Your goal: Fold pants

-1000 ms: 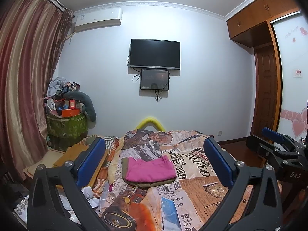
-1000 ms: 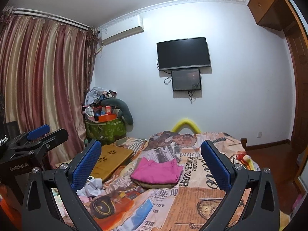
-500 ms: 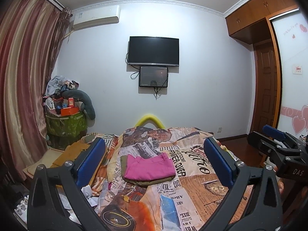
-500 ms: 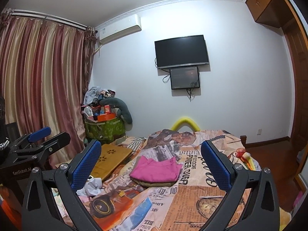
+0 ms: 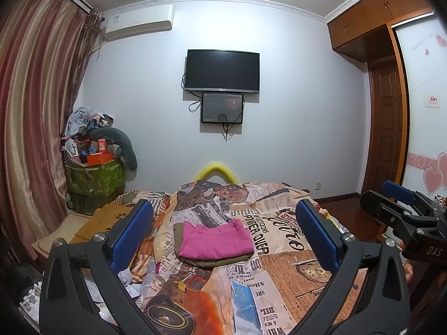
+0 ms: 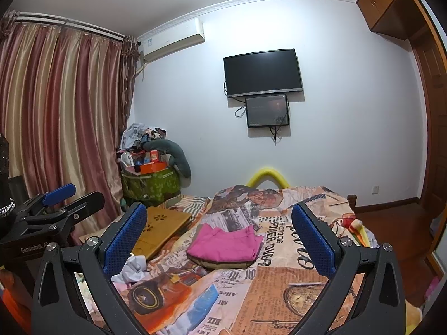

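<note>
Centrally, folded pink pants (image 5: pixel 216 240) lie flat on top of a folded olive garment (image 5: pixel 220 261), both resting on the bed's newspaper-print cover (image 5: pixel 293 251). Left gripper (image 5: pixel 223 236) is held above the near end of the bed, its blue-padded fingers (image 5: pixel 131 234) spread wide apart and empty, well short of the pants. Right gripper (image 6: pixel 219 237) is likewise raised, its fingers (image 6: pixel 314 244) wide apart and holding nothing; the pants (image 6: pixel 226 241) appear between them only by line of sight, farther along the bed. Each gripper shows at the edge of the other's view: the right one (image 5: pixel 402 209) at the right edge of the left wrist view, the left one (image 6: pixel 56 209) at the left edge of the right wrist view. A wooden lap tray (image 6: pixel 159 230) lies on the bed left of the pants. On the far wall hang a television (image 5: pixel 222 71) and, just beneath it, a smaller screen (image 5: pixel 222 108); an air conditioner (image 5: pixel 139 22) sits high beside the striped curtains (image 6: pixel 61 117). A heaped green basket (image 5: pixel 93 178) stands in the corner.
</note>
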